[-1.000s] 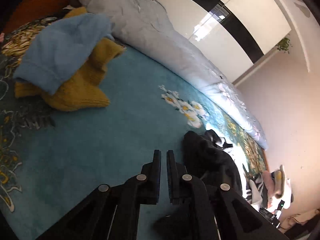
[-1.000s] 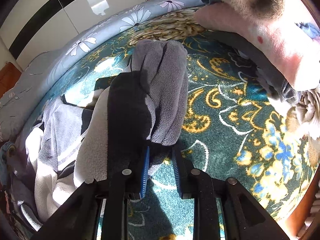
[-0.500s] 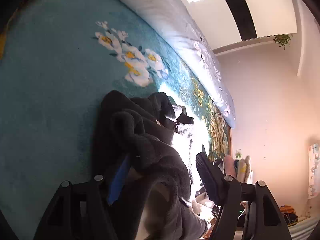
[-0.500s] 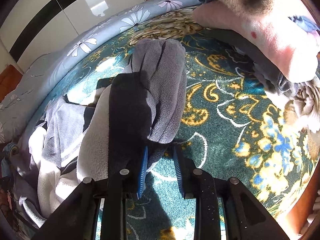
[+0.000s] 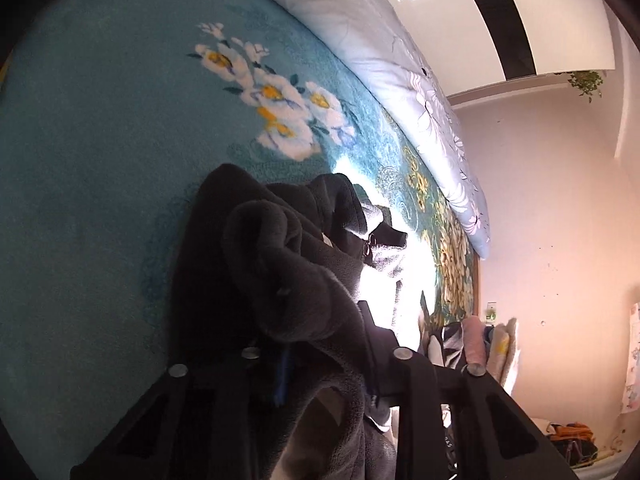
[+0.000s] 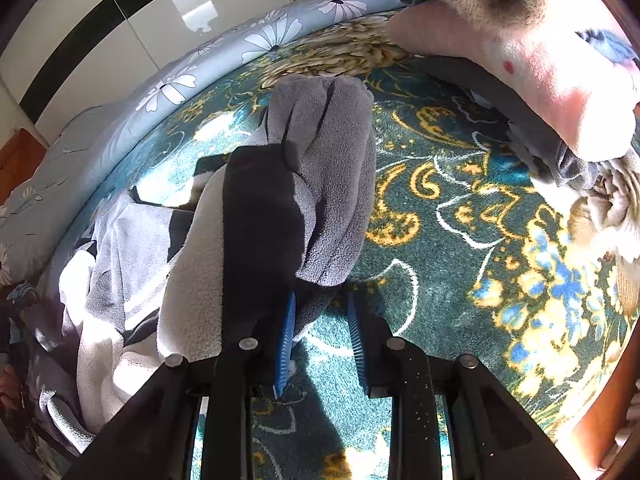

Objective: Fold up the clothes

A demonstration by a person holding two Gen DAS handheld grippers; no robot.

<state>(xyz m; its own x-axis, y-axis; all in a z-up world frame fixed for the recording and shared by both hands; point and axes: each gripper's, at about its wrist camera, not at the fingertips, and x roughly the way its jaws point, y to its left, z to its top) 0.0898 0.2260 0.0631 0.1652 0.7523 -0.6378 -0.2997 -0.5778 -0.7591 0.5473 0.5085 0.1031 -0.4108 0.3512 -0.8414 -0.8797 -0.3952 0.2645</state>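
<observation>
The left gripper [image 5: 320,344] points down at a teal floral blanket [image 5: 88,184], and its jaws are closing with the dark fleece garment [image 5: 280,264] between them; the fabric bulges up from the jaw gap toward twelve o'clock and drapes over the fingers, hiding most of both pads, so only a sliver of blue pad [image 5: 282,376] shows at about seven o'clock of the bunch; whether the pads already press the cloth I cannot tell. More of the same dark cloth spills below the fingers toward six o'clock. A pale blue flowered quilt [image 5: 400,64] lies along the blanket's edge from twelve to three o'clock, and a sunlit patch sits just at two o'clock of the garment.

In the right wrist view the right gripper [image 6: 320,332] stands narrowly parted over the blanket [image 6: 460,240]; a grey fleece garment [image 6: 332,168] stretches away from the jaws toward twelve o'clock, its near end dipping into the gap against the left blue pad [image 6: 285,336], while the right pad [image 6: 356,340] stands clear of it with bare blanket showing between; so the jaws are not clamped on it. A white fleecy piece [image 6: 188,272] lies at nine o'clock of the fingers, touching the grey garment; a pink cushion [image 6: 540,80] lies at one to two o'clock, well apart.
</observation>
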